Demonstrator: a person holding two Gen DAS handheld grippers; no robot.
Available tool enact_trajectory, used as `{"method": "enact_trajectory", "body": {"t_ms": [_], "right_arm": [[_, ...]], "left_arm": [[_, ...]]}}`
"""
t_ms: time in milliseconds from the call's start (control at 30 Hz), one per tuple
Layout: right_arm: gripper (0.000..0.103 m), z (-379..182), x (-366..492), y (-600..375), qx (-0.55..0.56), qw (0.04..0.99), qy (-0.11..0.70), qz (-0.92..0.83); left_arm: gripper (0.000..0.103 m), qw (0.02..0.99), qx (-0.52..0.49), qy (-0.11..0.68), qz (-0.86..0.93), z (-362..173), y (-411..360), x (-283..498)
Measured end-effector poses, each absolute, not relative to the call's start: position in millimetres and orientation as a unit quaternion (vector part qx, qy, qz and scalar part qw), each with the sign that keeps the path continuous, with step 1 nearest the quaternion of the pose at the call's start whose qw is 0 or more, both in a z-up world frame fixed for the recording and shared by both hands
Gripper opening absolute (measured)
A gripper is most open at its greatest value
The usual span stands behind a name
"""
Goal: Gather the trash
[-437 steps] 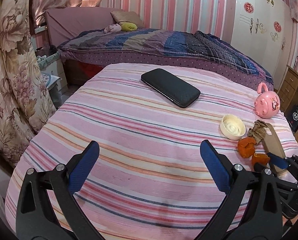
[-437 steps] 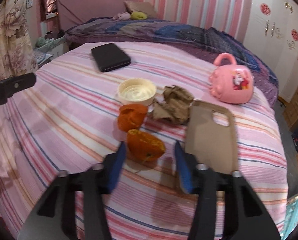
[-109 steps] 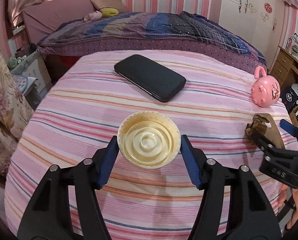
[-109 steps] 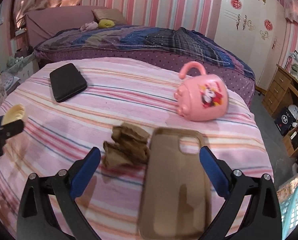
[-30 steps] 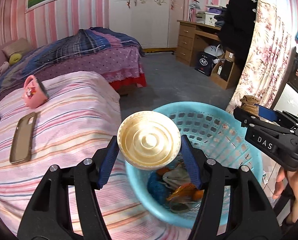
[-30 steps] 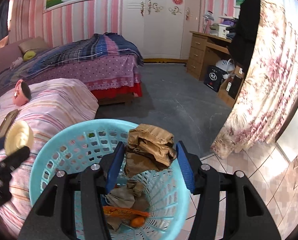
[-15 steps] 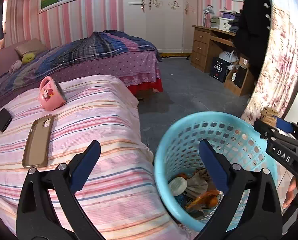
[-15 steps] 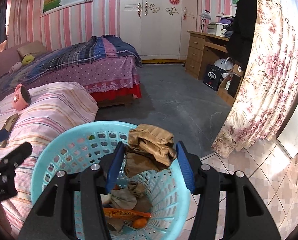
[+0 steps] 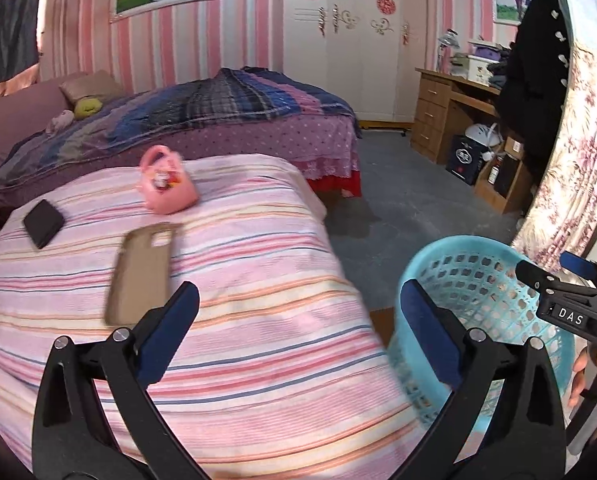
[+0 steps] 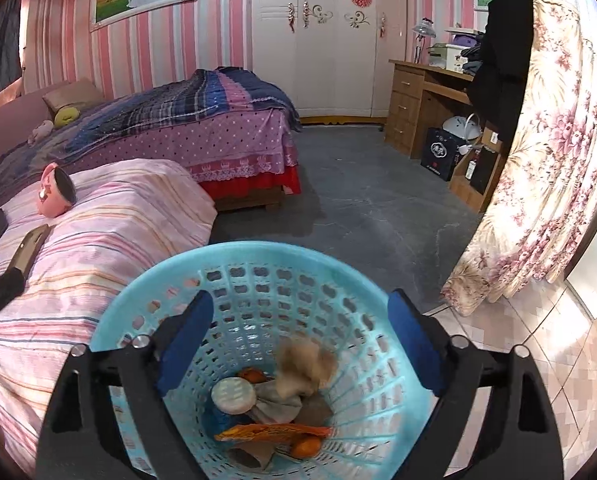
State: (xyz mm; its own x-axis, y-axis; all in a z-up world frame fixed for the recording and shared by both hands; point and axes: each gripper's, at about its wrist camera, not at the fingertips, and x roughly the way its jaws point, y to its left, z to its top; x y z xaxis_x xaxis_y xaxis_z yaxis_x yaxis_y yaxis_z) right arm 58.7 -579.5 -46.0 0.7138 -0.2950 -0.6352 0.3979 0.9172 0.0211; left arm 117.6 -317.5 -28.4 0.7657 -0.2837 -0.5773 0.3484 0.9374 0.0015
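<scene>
A light-blue plastic basket [image 10: 258, 248] stands on the floor beside the bed. My right gripper [image 10: 298, 304] hangs over its mouth with its jaws opening. The crumpled brown paper [image 10: 304, 366], blurred, is loose below the fingers inside the basket. Under it lie a cream round lid [image 10: 233, 395], an orange wrapper [image 10: 272, 431] and orange peel [image 10: 306, 446]. My left gripper [image 9: 298, 292] is open with nothing between its fingers, over the edge of the striped bed cover [image 9: 258, 360]. The basket [image 9: 458, 240] is to its right, with the right gripper [image 9: 544, 264] above the far rim.
On the striped cover lie a brown phone case [image 9: 142, 272], a pink mug [image 9: 166, 188] on its side and a black phone [image 9: 42, 222]. A floral curtain [image 10: 538, 160] hangs close to the right of the basket. A wooden desk [image 10: 418, 96] stands behind, and a hand [image 9: 578, 372] holds the right gripper.
My right jaws have spread and the brown paper has dropped from them into the basket. My left gripper let the cream lid fall in, then swung left toward the bed.
</scene>
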Motion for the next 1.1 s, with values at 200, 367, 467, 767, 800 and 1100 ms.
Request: {"method": "enact_trajectory", "body": {"t_ms": [200,367,467,767,800,1100], "right_arm": [[0.098,-38.9,60.8,-559.5,0.089,0.921,0.324,-0.198],[0.098,-27.3,54.2,-534.2,0.103,0.930,0.302,-0.183],[0.098,-20.7,51.5,-514.8,0.104,0.935,0.292,-0.170],[0.098,-9.9,32.5,-431.4,0.087,0.947,0.278,-0.135],[0.098,-9.5,31.8,-425.3,0.081,0.948,0.278,-0.135],[0.098,-9.9,-5.8,-359.2,0.051,0.958,0.262,-0.107]], "left_arm": [[0.097,0.947,0.034,0.288,-0.136,-13.0,-264.3,110.2],[0.098,0.954,0.030,0.281,-0.106,-2.2,-215.8,97.0],[0.098,0.955,0.028,0.279,-0.097,1.4,-190.3,86.1],[0.098,0.961,0.035,0.267,-0.068,-5.0,-130.7,43.5],[0.098,0.961,0.042,0.266,-0.063,-6.1,-128.0,39.2],[0.098,0.962,0.013,0.261,-0.076,-14.4,-94.3,9.3]]}}
